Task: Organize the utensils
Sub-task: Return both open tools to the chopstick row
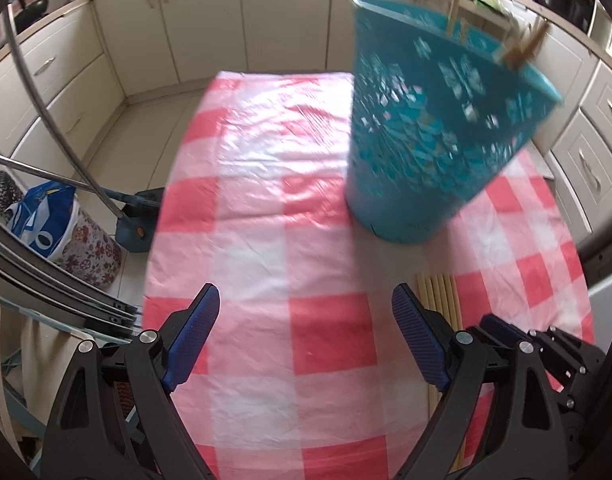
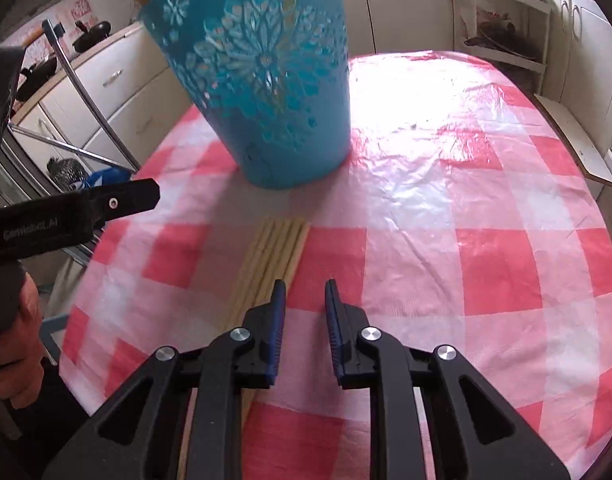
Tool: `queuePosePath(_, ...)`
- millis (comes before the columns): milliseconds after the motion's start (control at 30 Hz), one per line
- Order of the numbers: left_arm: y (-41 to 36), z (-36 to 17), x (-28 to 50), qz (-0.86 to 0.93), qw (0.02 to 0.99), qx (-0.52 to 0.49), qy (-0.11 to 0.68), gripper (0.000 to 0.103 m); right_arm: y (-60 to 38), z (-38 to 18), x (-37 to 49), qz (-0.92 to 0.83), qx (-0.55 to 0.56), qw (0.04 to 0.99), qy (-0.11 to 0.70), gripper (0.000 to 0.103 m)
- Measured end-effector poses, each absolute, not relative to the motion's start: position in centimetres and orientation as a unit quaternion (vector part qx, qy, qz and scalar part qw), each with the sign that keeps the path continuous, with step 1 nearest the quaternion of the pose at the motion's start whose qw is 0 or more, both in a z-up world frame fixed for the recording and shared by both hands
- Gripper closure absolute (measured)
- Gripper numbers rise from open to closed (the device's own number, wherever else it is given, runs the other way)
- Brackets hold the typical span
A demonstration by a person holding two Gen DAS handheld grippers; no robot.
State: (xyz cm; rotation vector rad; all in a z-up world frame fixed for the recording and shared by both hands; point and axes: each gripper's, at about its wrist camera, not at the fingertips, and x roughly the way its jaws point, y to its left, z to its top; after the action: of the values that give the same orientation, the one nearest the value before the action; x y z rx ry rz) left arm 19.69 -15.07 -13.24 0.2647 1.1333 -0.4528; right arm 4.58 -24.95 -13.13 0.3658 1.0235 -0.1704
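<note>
A teal perforated holder (image 1: 425,140) stands on the red-and-white checked table (image 1: 266,200), with wooden utensil ends (image 1: 521,50) sticking out of its top. It also shows in the right wrist view (image 2: 266,80). A row of pale wooden chopsticks (image 2: 272,252) lies flat in front of it, also seen in the left wrist view (image 1: 441,296). My left gripper (image 1: 306,320) is wide open and empty above the cloth, left of the chopsticks. My right gripper (image 2: 305,300) is narrowly open and empty, just right of the chopsticks' near part.
Cream kitchen cabinets (image 1: 186,20) surround the table. A metal-framed rack (image 1: 58,128), a floral bin with a blue bag (image 1: 62,232) stand on the floor to the left. A white shelf unit (image 2: 505,20) stands at the far right. The left gripper's body (image 2: 66,216) shows at the left.
</note>
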Motion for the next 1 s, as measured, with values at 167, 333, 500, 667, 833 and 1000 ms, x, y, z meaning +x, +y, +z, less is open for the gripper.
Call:
queuePosePath(167,-15.8,-14.2,18.9,-0.215,0.804,0.144,0.535,0.019,-25.3,-12.9,4.4,-0.076,0.184,0.856,0.478,0.082)
queuePosePath(333,-16.3,-15.0,18.7,-0.213,0.798,0.151,0.544,0.019,-24.4,-13.2,4.9,-0.067,0.159,0.857,0.486,0.082)
queuePosePath(500,-17.0,-15.7,18.3,-0.217,0.793,0.165,0.545,0.019,-24.6,-13.3,4.6,-0.072,0.142,0.856,0.491,0.085)
queuePosePath(667,-18.0,-16.4,17.7,-0.223,0.787,0.176,0.547,0.019,-24.3,-13.4,4.6,-0.071,0.124,0.858,0.493,0.087)
queuePosePath(833,-18.8,-17.0,17.2,-0.228,0.782,0.187,0.549,0.019,-24.9,-13.3,4.3,-0.078,0.120,0.857,0.494,0.089)
queuePosePath(1000,-19.2,-17.6,17.1,-0.224,0.779,0.196,0.552,0.019,-25.8,-13.2,3.9,-0.085,0.129,0.856,0.493,0.089)
